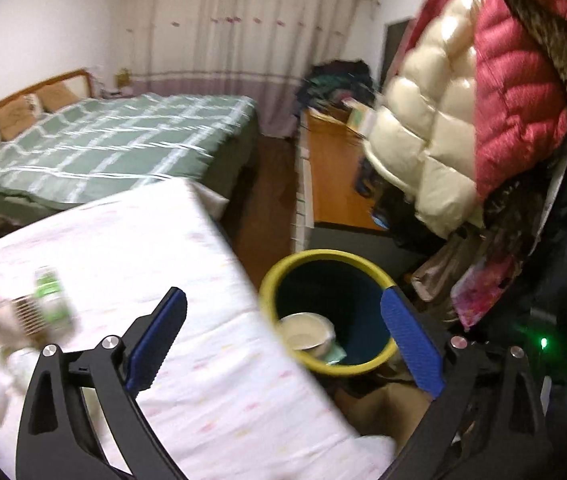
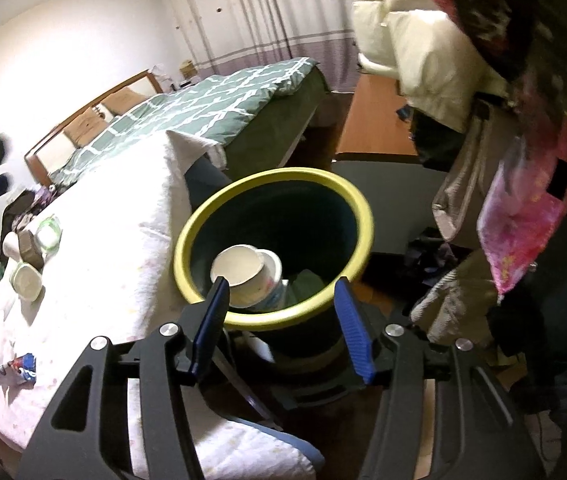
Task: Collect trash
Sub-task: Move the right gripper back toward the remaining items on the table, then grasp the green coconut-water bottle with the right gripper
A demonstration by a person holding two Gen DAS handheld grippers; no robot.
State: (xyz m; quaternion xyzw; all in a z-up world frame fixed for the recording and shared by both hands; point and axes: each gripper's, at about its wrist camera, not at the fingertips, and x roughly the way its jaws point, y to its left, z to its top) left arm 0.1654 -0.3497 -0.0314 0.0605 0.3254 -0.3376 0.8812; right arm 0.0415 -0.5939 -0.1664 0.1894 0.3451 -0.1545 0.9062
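A dark bin with a yellow rim (image 1: 325,255) (image 2: 275,178) stands beside a table under a white cloth (image 1: 155,240) (image 2: 111,216). White paper cups (image 2: 243,270) (image 1: 305,332) lie inside the bin. My right gripper (image 2: 281,286) is open and empty, just above the bin's near rim. My left gripper (image 1: 283,296) is open and empty, spanning the table corner and the bin. On the cloth lie a green-labelled cup (image 1: 51,296) (image 2: 48,232), other white cups (image 2: 26,278), a brown piece (image 2: 29,250) and a blue-red wrapper (image 2: 17,368).
A bed with a green checked cover (image 1: 123,136) (image 2: 211,100) stands behind. Puffy cream and red jackets (image 1: 463,120) (image 2: 423,48) hang at the right, above clothes heaped on the floor (image 2: 463,300). A wooden desk (image 1: 331,172) stands behind the bin.
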